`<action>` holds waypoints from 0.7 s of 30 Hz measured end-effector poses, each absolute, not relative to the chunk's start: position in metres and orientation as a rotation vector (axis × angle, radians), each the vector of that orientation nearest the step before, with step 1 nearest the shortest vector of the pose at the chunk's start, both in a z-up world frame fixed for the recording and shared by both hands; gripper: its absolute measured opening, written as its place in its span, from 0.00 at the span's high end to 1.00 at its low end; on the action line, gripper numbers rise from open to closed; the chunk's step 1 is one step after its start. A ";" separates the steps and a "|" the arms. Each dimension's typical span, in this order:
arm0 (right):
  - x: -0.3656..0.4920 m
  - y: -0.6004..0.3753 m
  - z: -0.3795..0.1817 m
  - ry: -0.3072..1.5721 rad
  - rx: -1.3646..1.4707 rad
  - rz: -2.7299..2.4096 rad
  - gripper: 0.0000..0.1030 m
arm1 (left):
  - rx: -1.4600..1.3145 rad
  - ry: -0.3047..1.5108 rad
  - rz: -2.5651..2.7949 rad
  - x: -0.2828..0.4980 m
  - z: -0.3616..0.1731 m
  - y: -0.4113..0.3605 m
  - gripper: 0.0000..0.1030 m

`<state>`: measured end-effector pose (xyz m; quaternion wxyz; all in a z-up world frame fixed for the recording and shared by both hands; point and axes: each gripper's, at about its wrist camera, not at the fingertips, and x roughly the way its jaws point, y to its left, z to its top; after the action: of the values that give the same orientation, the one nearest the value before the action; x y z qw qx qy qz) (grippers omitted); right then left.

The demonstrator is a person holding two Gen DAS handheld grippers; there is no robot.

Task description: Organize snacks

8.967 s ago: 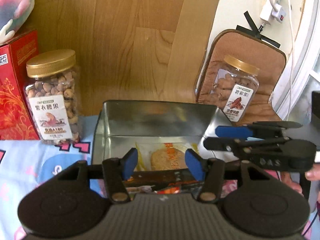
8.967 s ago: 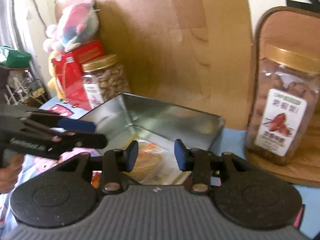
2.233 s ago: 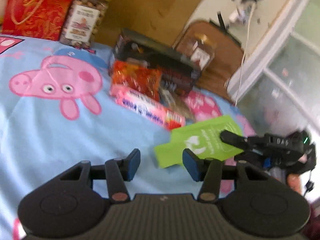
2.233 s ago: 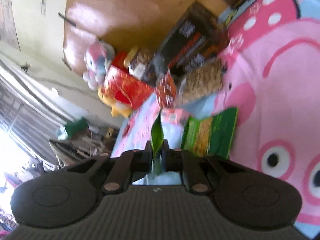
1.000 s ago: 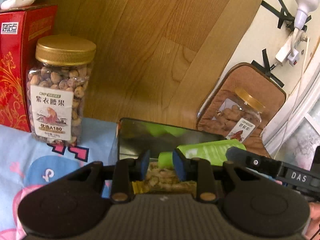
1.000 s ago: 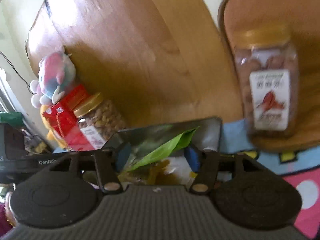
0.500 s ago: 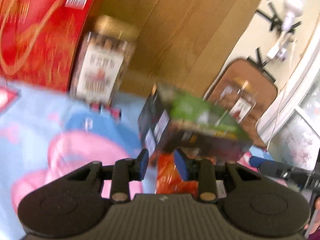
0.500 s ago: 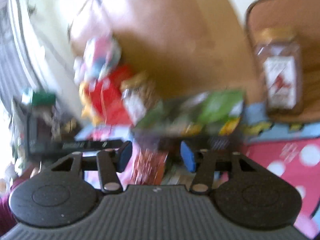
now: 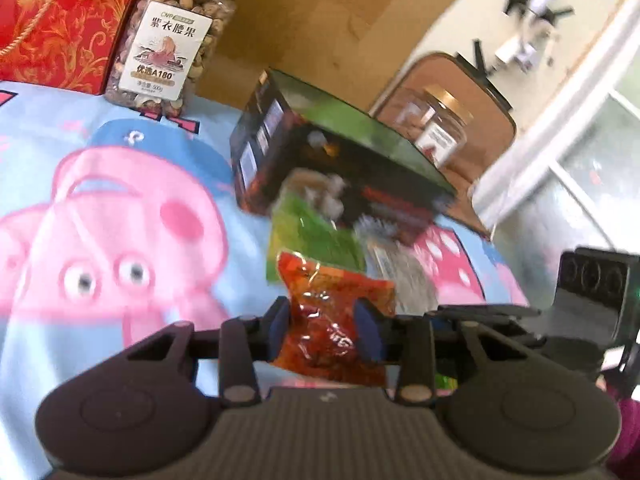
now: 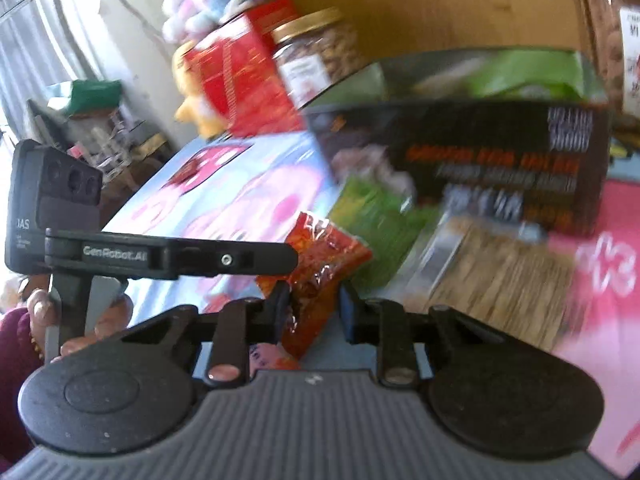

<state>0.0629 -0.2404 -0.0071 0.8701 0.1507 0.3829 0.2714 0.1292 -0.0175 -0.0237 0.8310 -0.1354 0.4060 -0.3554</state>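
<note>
Packet point(image 9: 328, 320) of red snack, crinkled and translucent, is lying on the cloth point(image 9: 120, 208) just in front of the tin point(image 9: 340, 176), with a green packet point(image 9: 312, 236) and a straw-coloured packet point(image 10: 500, 280) beside it. Both tools are converging on it. The left gripper point(image 9: 325, 330) is straddling its near end, jaws opening, pads either side and apparently not yet pressing. The right gripper point(image 10: 314, 308) is reaching from the other side, jaws closing around the packet's lower corner; no firm pinch is showing, so neither tool is yet grasping. The step in hand appears to be the pickup of the next snack for the tin. The next move probably calls for a clean pinch on the sealed edge by one tool and a lift over the tin's wall, clear of the green packet already inside. A jar point(image 9: 172, 36) and a red box point(image 9: 60, 20) are standing behind, against the wooden board.

Compared with a second ago, both tools are now off the tin and low over the cloth, and the green packet then between the jaws is now resting in the tin.
</note>
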 end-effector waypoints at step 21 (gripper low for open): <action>0.097 -0.262 -0.006 0.759 0.150 0.397 0.73 | -0.209 0.871 -0.659 0.196 -0.016 -0.040 0.63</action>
<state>0.0974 -0.2624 -0.0059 0.9069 0.0727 0.3676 0.1925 0.1964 -0.0404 -0.0164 0.8493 -0.0991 0.4134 -0.3130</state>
